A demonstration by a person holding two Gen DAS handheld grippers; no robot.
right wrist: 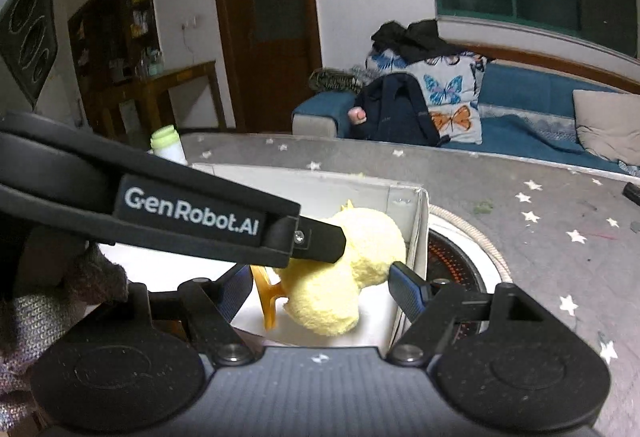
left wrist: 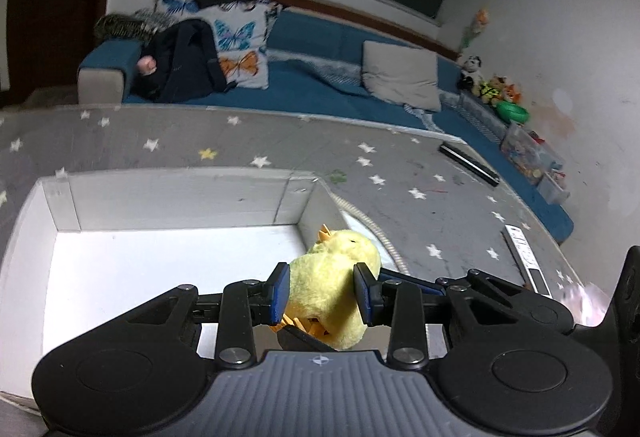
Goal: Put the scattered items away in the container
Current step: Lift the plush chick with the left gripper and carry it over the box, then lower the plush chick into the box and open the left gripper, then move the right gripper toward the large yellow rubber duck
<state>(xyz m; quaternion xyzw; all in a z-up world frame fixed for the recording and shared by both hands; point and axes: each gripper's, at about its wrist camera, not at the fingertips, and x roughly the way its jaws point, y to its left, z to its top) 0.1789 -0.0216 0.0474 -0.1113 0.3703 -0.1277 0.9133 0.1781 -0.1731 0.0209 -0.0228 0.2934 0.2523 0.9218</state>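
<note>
My left gripper [left wrist: 322, 289] is shut on a yellow plush chick [left wrist: 334, 277] with orange feet, held above the right end of a white cardboard box [left wrist: 180, 197]. In the right wrist view the chick [right wrist: 348, 269] hangs over the box [right wrist: 416, 221] interior, with the left gripper's arm crossing in front of it. My right gripper [right wrist: 324, 289] is open, its blue pads [right wrist: 408, 291] spread on either side of the chick without touching it.
The box stands on a grey star-patterned table [left wrist: 400, 165]. A round heater grille [right wrist: 452, 257] sits beside the box. A remote [left wrist: 528, 261] and a dark bar [left wrist: 470, 163] lie at right. A white bottle with a green cap [right wrist: 166, 145] stands behind the box. A blue sofa [left wrist: 320, 85] runs behind.
</note>
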